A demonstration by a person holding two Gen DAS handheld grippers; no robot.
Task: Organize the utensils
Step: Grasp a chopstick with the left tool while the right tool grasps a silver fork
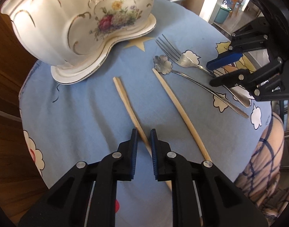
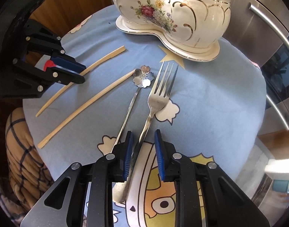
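Two pale wooden chopsticks, a fork and a flower-bowled spoon lie on a blue cartoon cloth. My left gripper [image 1: 143,132] points down over the left chopstick [image 1: 125,98]. The stick runs between the blue pads with a gap showing, so the gripper is open. The other chopstick [image 1: 174,102] lies free to its right. My right gripper [image 2: 143,132] straddles the fork [image 2: 159,94] handle, which is near the left pad and apart from the right one. The spoon [image 2: 142,75] lies just left of the fork. A white floral ceramic holder [image 2: 182,15] stands at the back.
The round table edge [image 1: 23,94] drops off close on the left beside a wooden cabinet [image 1: 4,56]. A steel fridge with a long handle [image 2: 273,34] stands right of the table. A person's checked garment [image 1: 261,160] is at the near edge. A green bin [image 1: 223,14] stands far back.
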